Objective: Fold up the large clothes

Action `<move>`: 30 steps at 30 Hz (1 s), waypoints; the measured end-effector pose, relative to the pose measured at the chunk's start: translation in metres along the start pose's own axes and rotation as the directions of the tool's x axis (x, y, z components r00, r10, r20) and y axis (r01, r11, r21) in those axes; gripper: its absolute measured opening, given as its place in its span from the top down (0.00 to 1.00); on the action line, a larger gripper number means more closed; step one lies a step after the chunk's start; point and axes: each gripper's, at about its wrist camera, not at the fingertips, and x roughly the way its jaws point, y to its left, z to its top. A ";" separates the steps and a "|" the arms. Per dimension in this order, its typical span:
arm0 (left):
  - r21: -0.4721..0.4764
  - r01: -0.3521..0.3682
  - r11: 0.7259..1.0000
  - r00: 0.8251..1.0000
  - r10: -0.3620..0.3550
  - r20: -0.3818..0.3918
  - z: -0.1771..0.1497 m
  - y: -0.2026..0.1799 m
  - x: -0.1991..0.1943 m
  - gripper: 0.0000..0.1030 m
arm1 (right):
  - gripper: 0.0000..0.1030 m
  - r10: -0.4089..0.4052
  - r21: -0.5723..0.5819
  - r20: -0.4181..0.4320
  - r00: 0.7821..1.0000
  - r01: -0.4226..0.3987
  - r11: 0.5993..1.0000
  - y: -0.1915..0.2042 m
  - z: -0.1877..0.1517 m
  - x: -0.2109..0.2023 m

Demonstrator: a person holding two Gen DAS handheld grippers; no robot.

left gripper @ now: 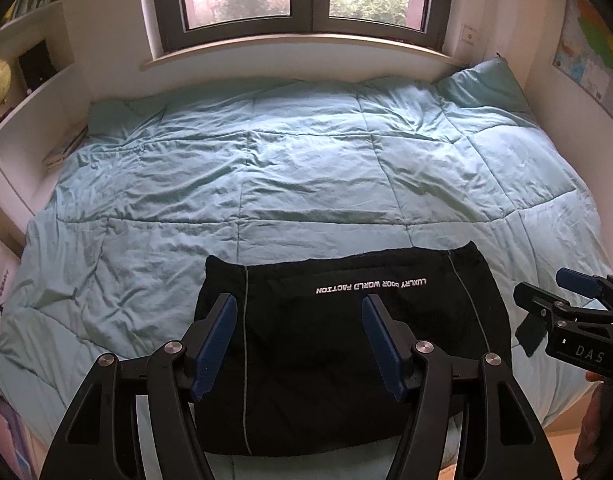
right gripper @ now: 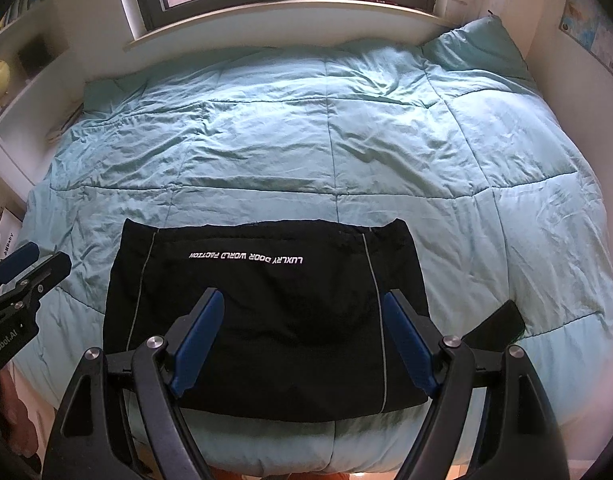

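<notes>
The garment (left gripper: pixel 346 344) is lying at the near edge of the bed, on the quilt (left gripper: pixel 306 168), already looking like a compact dark rectangle with its near edge close to the mattress edge. It is looking soft, light and limp: it will be draping and sagging wherever it is not supported, and the layers will probably be sliding over one another if lifted by one point only. The best holds are seeming to be the two near corners, or the left and right edges, pinching through all layers at once so the stack is staying together.

It is black, with two thin pale seam lines running near to far and a line of white lettering across the far part, reading upside down from here. A small dark flap (right gripper: pixel 494 324) is sticking out at its right side; whether it is belonging to the garment I cannot tell.

The left gripper (left gripper: pixel 298 340) is hovering over the garment with its jaws spread wide, grasping nothing. The right gripper (right gripper: pixel 302 340) is likewise hanging above it, released and empty.
</notes>
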 end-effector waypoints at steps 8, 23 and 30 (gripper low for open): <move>0.018 -0.004 1.000 1.000 0.004 -0.012 -0.001 -0.004 0.005 0.35 | 0.19 -0.001 0.010 -0.017 1.000 0.001 1.000 0.000 -0.001 0.005; 0.030 -0.019 0.999 1.000 0.020 -0.015 -0.001 0.001 0.009 0.35 | 0.19 0.007 0.014 -0.040 0.999 -0.006 1.000 0.000 -0.004 0.013; 0.036 -0.028 0.999 1.000 0.029 -0.007 -0.002 0.003 0.009 0.35 | 0.19 0.007 0.013 -0.046 0.999 -0.006 1.000 0.002 -0.006 0.014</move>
